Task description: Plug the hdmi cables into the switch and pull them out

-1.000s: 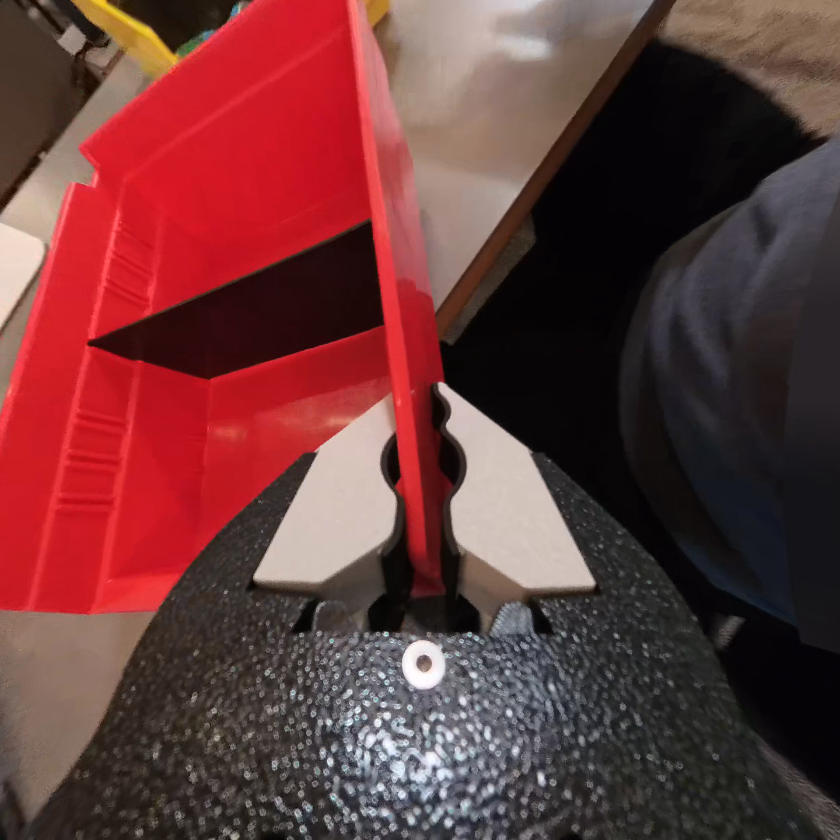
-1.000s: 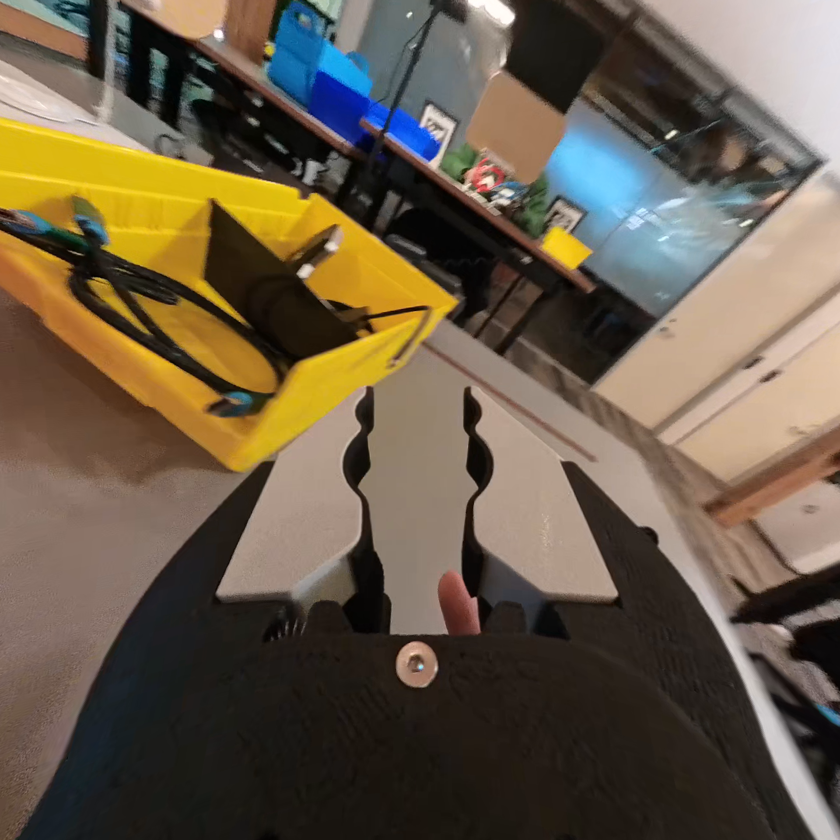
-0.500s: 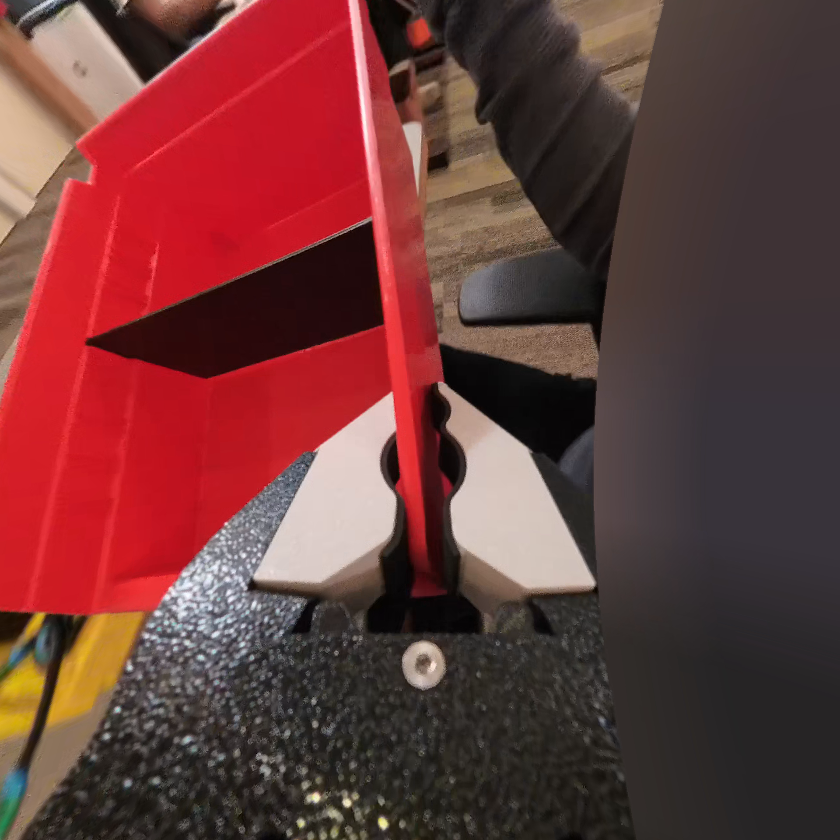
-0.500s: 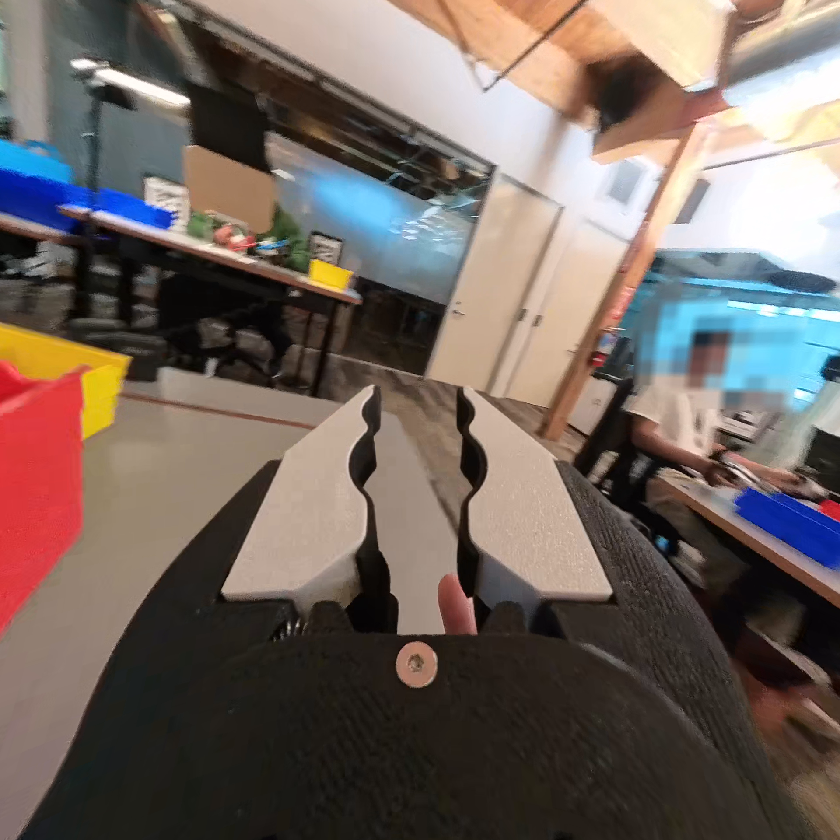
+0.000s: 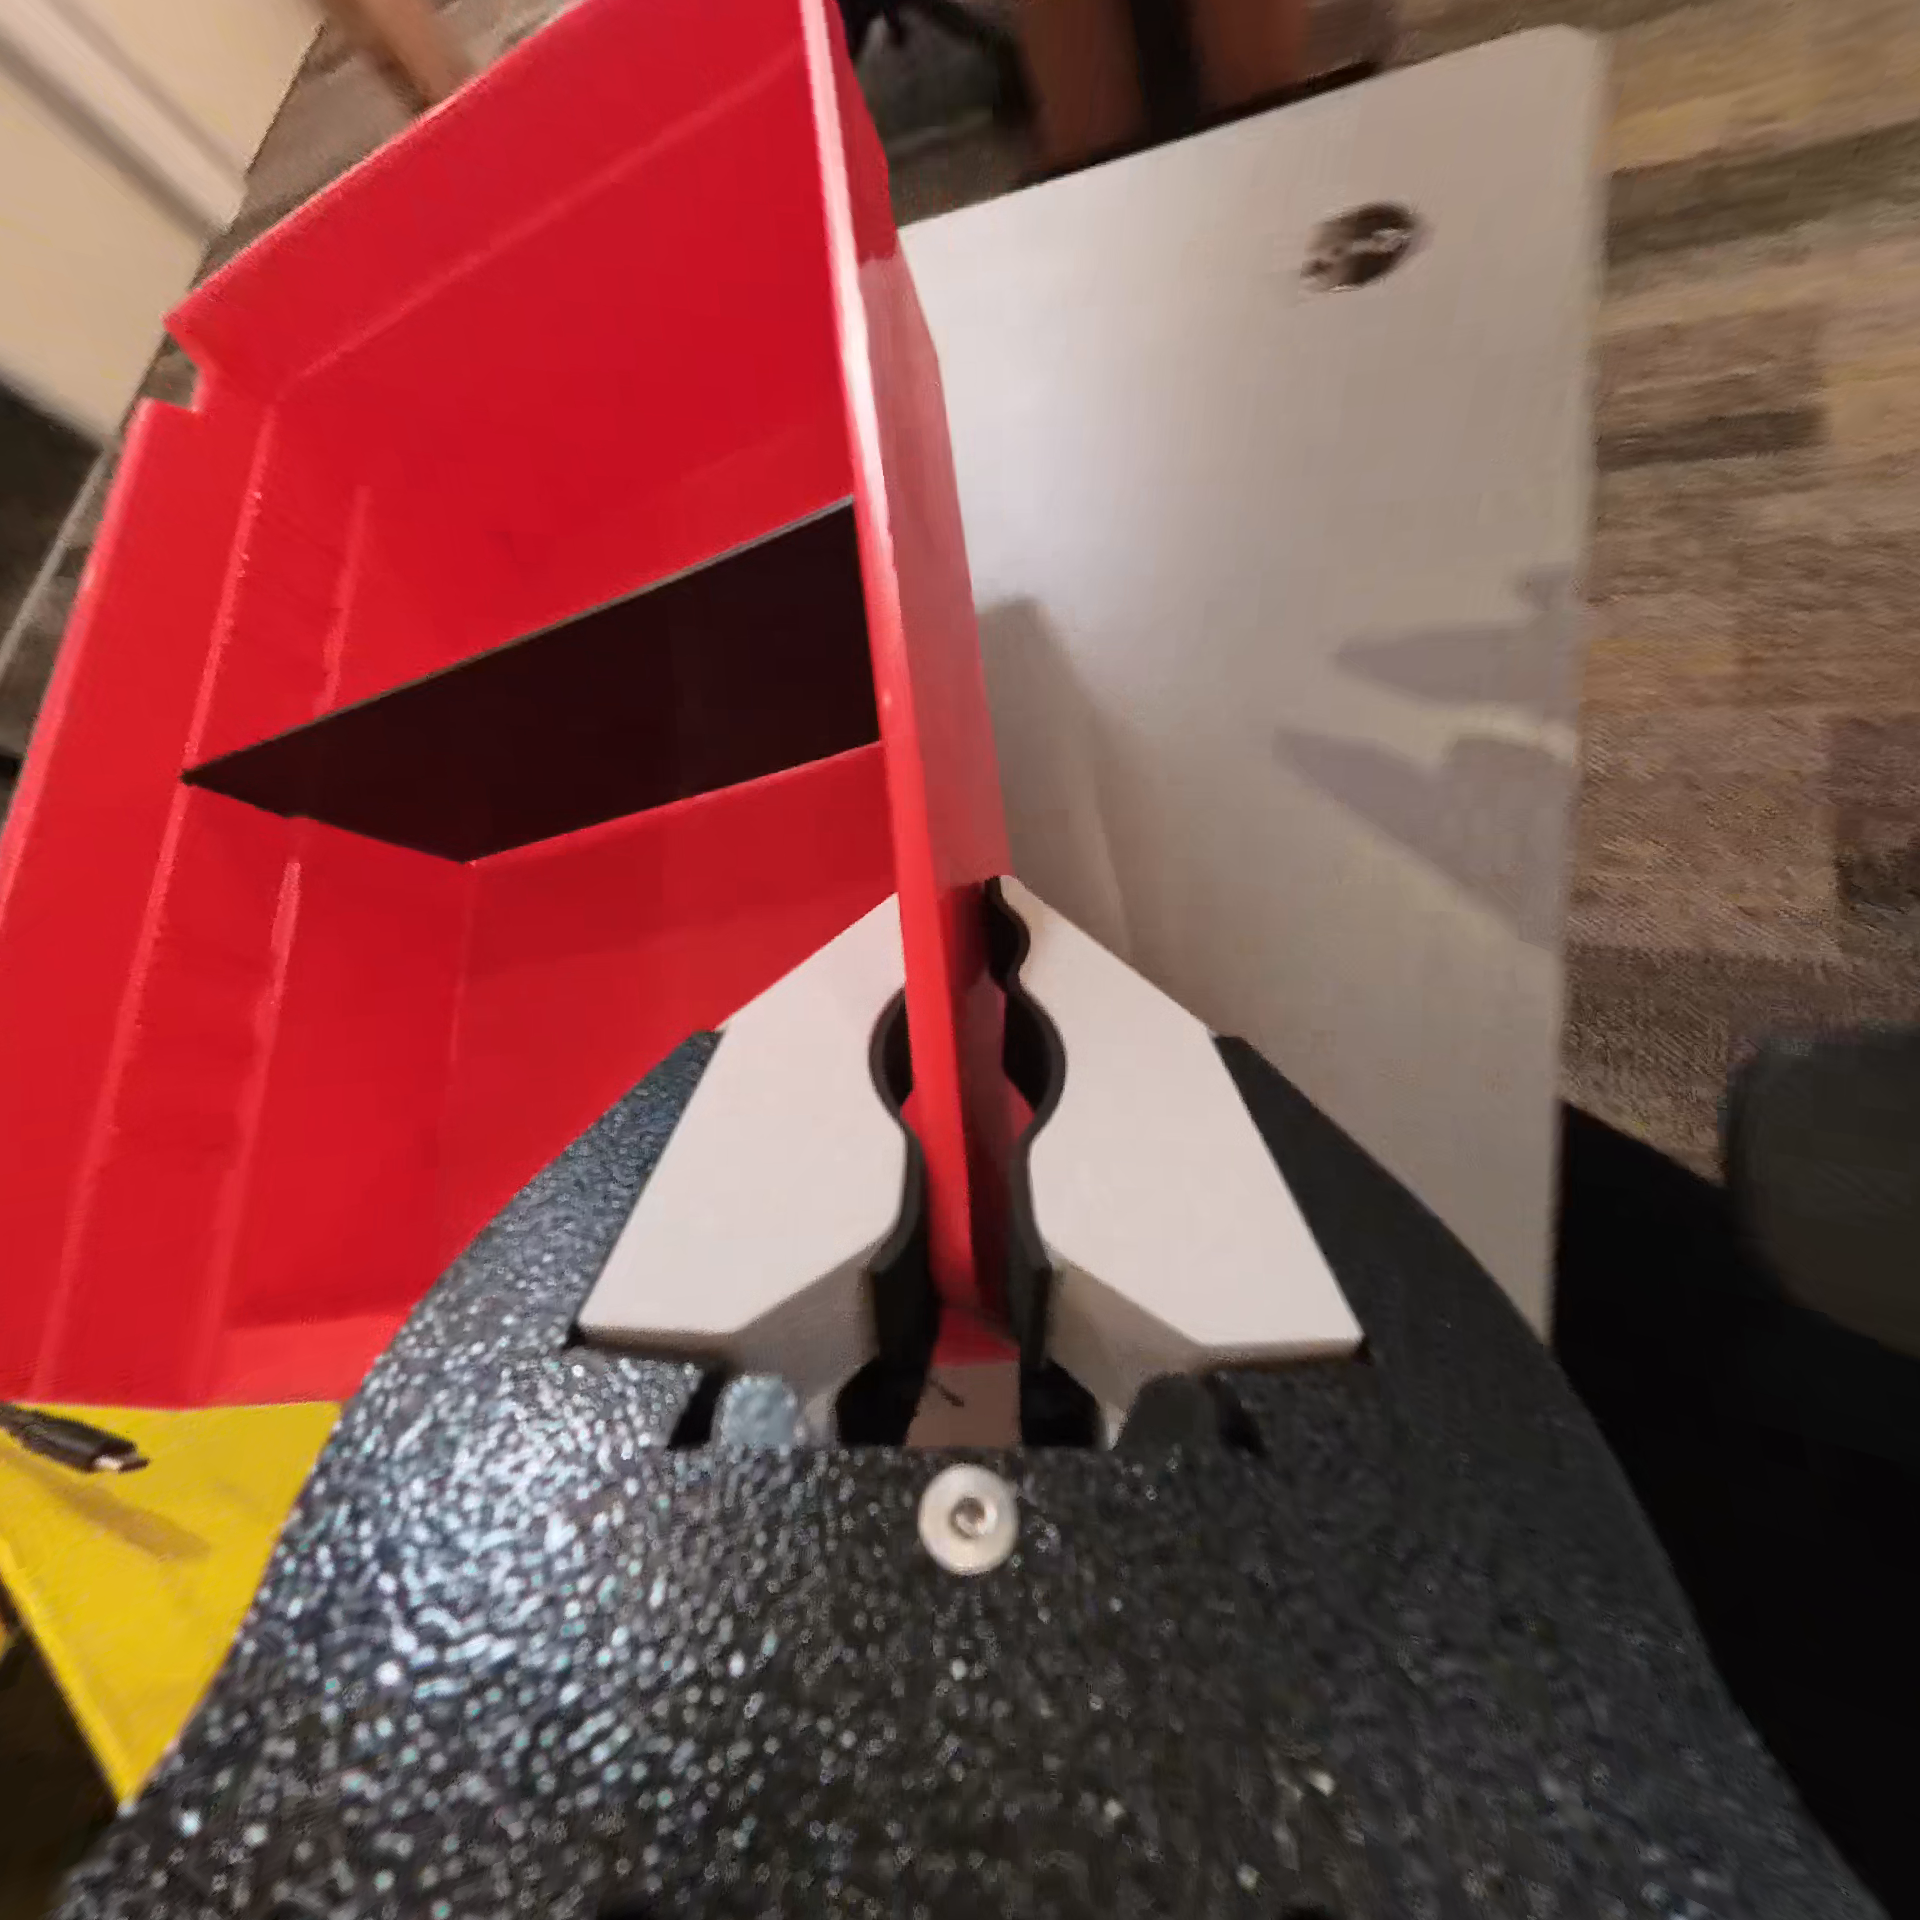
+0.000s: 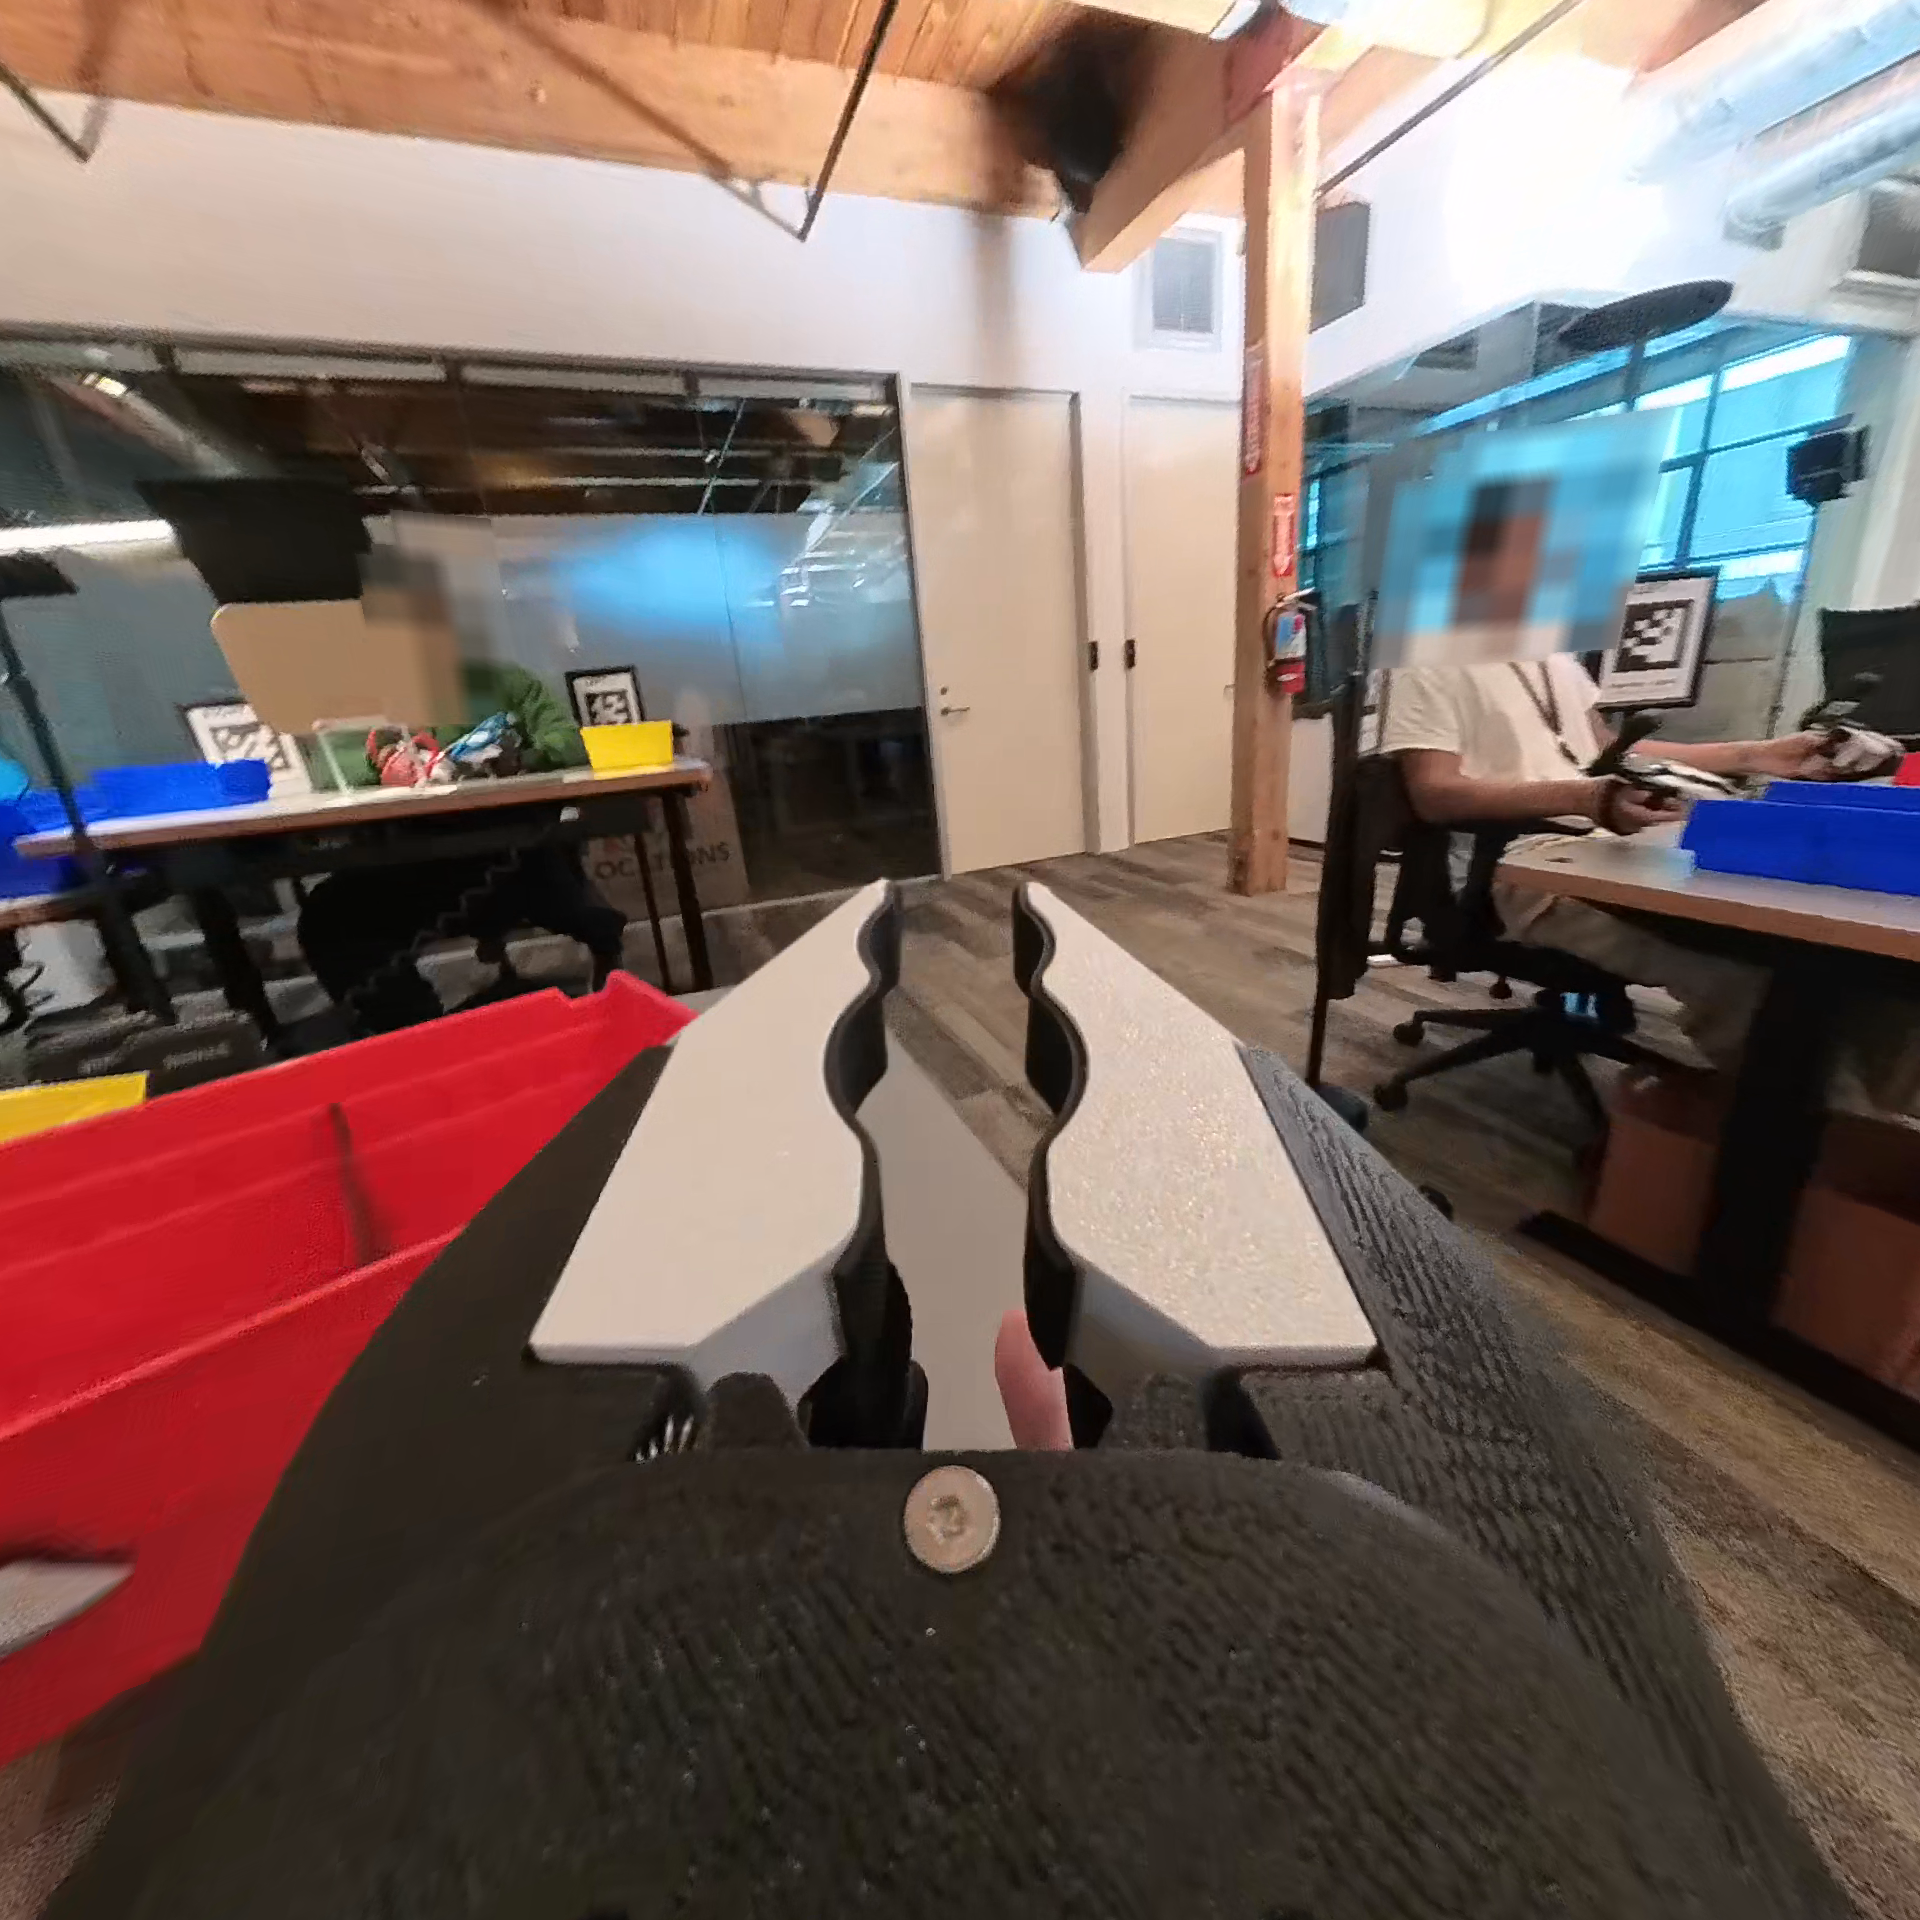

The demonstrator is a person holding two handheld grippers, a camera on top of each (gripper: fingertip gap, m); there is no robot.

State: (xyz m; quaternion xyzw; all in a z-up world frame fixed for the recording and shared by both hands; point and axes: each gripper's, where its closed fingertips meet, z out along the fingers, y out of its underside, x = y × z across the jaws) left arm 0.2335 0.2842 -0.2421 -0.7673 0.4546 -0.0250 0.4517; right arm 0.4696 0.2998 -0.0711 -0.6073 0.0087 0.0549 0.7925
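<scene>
HDMI cables and the switch are almost wholly out of view: we see only one dark connector (image 5: 78,1444) lying in a yellow bin (image 5: 156,1558) at the lower left corner of the left wrist view, and we cannot tell whether it is one of the task's cables. No switch appears in either view.

The left claw (image 5: 951,1101) is clenched on the side wall of a red bin (image 5: 520,623), its jaws pressed against both faces of the thin plastic. We judge that the bin is held by its wall so that it can be carried edge-on; it hangs tilted above the white surface (image 5: 1247,520), partly over the yellow bin. A dark divider (image 5: 561,727) splits the red bin into two compartments, both with nothing visible inside.

The right claw (image 6: 951,987) is released, with a clear gap between its jaws and nothing in it. It points out across the room, and the red bin shows at its left.

Motion blur softens the floor and the surface's edges in the left wrist view. Most of the yellow bin is cut off by the frame and hidden behind the red bin and the claw body.
</scene>
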